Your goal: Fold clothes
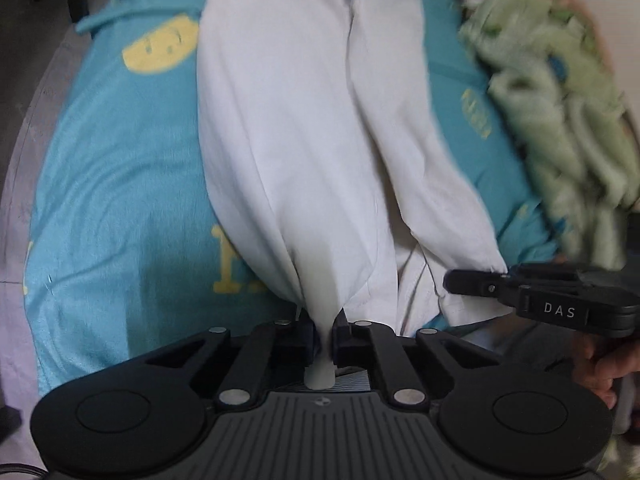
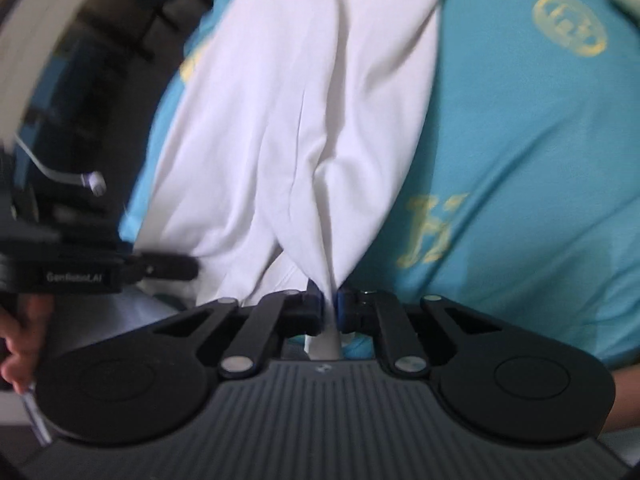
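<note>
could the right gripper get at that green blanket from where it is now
Probably not as things stand. The right gripper is shut on the white garment, as is the left gripper. The green blanket lies bunched beyond it on the teal sheet; it would have to let go first.

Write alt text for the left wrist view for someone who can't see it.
The left gripper is shut on a bunched end of a white garment that stretches away over a teal sheet with yellow prints. The right gripper reaches in from the right and touches another edge of the garment, with a crumpled green cloth behind it.
</note>
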Motion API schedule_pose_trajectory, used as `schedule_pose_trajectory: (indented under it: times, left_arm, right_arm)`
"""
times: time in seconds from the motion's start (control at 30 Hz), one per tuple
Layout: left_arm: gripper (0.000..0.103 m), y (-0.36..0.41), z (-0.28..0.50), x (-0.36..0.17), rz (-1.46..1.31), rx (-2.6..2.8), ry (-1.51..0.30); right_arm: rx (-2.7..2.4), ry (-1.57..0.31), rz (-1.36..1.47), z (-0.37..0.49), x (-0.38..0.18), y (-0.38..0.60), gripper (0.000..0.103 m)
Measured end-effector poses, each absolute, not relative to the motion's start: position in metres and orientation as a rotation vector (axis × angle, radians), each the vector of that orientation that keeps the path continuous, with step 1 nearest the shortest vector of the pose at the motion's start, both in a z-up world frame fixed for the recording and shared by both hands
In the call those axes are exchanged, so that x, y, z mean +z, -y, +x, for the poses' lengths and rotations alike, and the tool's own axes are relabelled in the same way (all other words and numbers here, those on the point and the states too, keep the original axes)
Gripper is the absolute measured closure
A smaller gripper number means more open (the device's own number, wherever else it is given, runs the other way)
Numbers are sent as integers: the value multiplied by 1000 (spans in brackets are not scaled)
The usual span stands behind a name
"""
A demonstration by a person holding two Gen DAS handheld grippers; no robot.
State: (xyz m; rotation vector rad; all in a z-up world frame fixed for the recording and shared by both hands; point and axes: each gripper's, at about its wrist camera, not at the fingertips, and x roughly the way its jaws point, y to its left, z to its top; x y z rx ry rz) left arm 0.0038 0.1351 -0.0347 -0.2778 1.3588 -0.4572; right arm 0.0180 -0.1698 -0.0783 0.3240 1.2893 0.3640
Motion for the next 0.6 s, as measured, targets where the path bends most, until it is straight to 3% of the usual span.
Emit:
schedule_pose_trajectory:
  times: [0.3, 0.6]
  left_arm:
    - [96, -118, -25, 78, -507, -496, -1051]
    - [97, -106, -136, 85, -504, -524, -1028]
  right_arm:
    - [396, -1002, 386, -10, 36, 224, 94]
    - [420, -904, 362, -95, 58, 239, 94]
